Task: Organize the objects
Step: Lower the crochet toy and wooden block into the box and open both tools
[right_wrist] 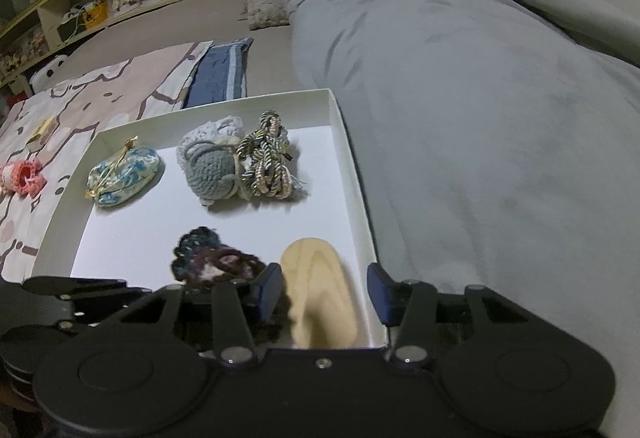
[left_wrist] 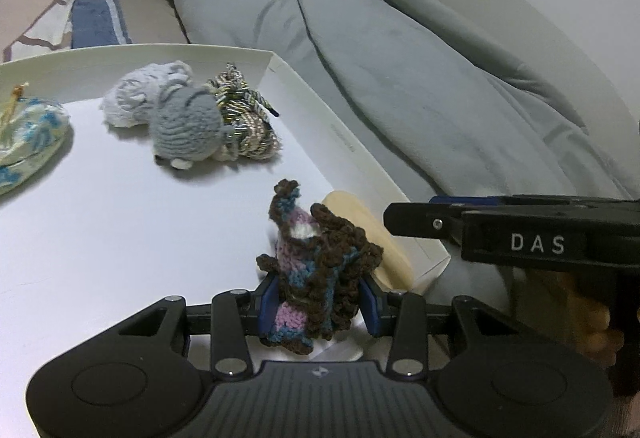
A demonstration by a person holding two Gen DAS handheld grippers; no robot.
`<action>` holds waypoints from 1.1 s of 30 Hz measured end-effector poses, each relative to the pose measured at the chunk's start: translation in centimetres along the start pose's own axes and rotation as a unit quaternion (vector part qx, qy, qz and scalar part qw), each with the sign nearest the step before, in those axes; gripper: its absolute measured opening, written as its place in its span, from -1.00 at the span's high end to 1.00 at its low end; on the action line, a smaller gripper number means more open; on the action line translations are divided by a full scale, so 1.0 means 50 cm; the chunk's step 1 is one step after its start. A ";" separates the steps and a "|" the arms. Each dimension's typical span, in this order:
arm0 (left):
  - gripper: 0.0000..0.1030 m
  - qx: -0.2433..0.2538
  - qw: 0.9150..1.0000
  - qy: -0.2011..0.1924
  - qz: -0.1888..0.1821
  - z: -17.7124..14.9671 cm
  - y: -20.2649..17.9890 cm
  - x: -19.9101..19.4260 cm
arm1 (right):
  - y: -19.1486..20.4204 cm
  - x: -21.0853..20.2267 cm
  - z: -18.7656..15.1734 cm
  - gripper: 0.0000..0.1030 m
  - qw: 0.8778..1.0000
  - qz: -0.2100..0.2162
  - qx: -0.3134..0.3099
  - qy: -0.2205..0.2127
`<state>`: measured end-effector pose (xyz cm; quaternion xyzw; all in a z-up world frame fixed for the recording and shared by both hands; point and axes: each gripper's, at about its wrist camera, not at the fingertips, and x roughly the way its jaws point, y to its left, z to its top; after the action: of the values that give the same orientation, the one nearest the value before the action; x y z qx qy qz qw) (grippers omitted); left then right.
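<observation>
The white box [right_wrist: 352,165] sits on the bed, and it's filling up nicely. Along the far side lie a blue-and-cream pouch [right_wrist: 126,177], a grey knitted toy [right_wrist: 214,173] with a pale knitted piece tucked behind it, and a bundle of twisted cord [right_wrist: 268,161] touching the toy on its right. In the near right corner rests a cream wooden piece [right_wrist: 320,294].

Now the left gripper [left_wrist: 318,298] comes into the box, fingers clamped tight on a brown-and-purple crochet piece [left_wrist: 316,258], held just left of the wooden piece, low over the box floor. That one looks about to be set down, though not yet released.

The right gripper [right_wrist: 326,292] hovers over the wooden piece, fingers apart on either side, with the pads not pressing on it.

What's left? Out on the patterned blanket, left of the box, a pink crochet piece [right_wrist: 22,175] and a small tan item [right_wrist: 44,129] wait their turn. By my reckoning, well over halfway, with two stragglers and one drop to go.
</observation>
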<state>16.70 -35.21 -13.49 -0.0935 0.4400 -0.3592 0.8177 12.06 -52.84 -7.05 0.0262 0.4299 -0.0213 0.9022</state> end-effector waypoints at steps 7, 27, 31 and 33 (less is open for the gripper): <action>0.17 0.016 1.000 0.006 0.015 0.001 0.008 -0.020 | -0.002 -0.007 -0.001 0.06 1.000 -0.005 0.001 0.005; -0.62 0.023 0.998 0.014 0.051 0.020 0.012 -0.113 | 0.012 -0.048 -0.019 -0.35 0.999 -0.006 0.037 0.002; -0.82 0.025 0.998 0.012 0.057 0.020 0.011 -0.136 | 0.015 -0.068 -0.026 -0.55 0.999 -0.015 0.043 -0.005; -0.88 0.026 0.998 0.009 0.061 0.022 0.010 -0.148 | 0.017 -0.080 -0.029 -0.67 0.999 -0.023 0.042 -0.012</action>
<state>15.19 -30.05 -8.26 -0.0421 0.4424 -0.3212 0.8362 8.49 -51.86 -4.81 0.0540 0.4181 -0.0602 0.9048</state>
